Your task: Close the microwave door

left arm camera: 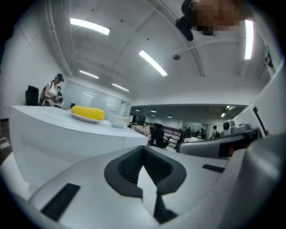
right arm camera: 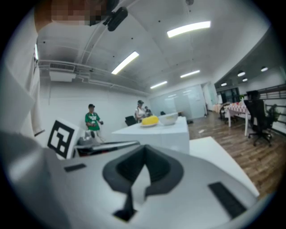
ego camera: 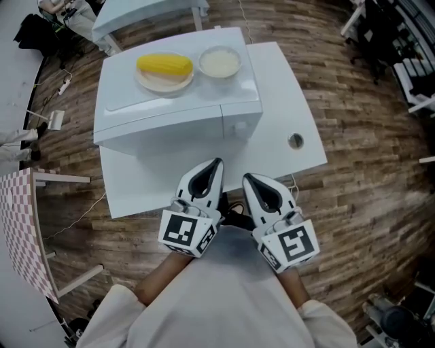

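Note:
The white microwave (ego camera: 177,102) stands on a white table (ego camera: 282,88), front face toward me. Its door (ego camera: 163,132) looks flush with the front. On its top are a plate with a yellow corn cob (ego camera: 164,65) and a white bowl (ego camera: 219,62). My left gripper (ego camera: 216,164) and right gripper (ego camera: 247,178) are held side by side over the table's near edge, just short of the microwave, both shut and empty. In the left gripper view the microwave (left arm camera: 67,134) lies ahead of the jaws (left arm camera: 143,150); in the right gripper view it (right arm camera: 156,132) lies beyond the jaws (right arm camera: 144,150).
The table has a round cable hole (ego camera: 295,141) to the right of the microwave. A checkered table (ego camera: 20,224) stands at the left, another white table (ego camera: 149,13) behind, office chairs (ego camera: 380,34) at the right. Two people (right arm camera: 92,120) stand far off.

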A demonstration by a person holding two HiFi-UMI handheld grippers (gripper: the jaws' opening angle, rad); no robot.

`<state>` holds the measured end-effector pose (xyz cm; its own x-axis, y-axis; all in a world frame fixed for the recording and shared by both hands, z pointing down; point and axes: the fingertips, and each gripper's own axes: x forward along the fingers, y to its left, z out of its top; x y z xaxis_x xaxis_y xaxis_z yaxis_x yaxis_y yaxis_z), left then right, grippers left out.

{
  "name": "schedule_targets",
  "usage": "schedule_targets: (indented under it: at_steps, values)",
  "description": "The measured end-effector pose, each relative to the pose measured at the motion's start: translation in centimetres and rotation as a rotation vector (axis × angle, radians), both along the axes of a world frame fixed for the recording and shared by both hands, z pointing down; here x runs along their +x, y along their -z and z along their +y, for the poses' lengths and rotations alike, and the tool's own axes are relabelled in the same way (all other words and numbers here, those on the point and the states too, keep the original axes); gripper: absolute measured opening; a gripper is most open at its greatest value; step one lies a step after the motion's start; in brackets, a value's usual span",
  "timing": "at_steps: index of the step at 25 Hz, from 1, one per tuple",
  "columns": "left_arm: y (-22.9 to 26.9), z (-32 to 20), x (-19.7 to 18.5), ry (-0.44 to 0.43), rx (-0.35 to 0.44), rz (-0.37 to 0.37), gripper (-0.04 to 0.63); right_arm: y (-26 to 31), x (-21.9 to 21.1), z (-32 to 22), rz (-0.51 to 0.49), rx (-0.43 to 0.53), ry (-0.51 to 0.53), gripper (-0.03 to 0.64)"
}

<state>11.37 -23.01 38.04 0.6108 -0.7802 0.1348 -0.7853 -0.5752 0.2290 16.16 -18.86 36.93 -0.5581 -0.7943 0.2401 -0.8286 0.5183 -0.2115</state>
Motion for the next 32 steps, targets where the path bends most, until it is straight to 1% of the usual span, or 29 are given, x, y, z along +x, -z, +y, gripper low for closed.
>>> schedule_targets:
  at_steps: [3,9,13,19,32]
  values:
    - [0.6,-0.1,-0.6,0.014,0.016,-0.026,0.018,0.3,-0.2,-0.5,-0.005,0.006,-0.001,0.021]
    - [1.4,-0.5,-1.2,0.022,0.026,-0.034,0.018,0.9,-0.5,-1.4,-0.015,0.013,0.026,0.021]
    - [1.9,-0.9,-1.0,0.016,0.029,-0.029,0.018,1.4,-0.7,-2.1,-0.030,0.007,0.055,0.021]
    - [2.8,-1.1,-1.6,0.026,0.033,-0.011,0.018,2.4,-1.3,-2.3,-0.028,0.006,0.115,0.021]
    - [2.5,-1.4,-1.8,0.005,0.012,0.001,0.018,2.7,-2.2,-2.4,-0.016,-0.029,0.181,0.021]
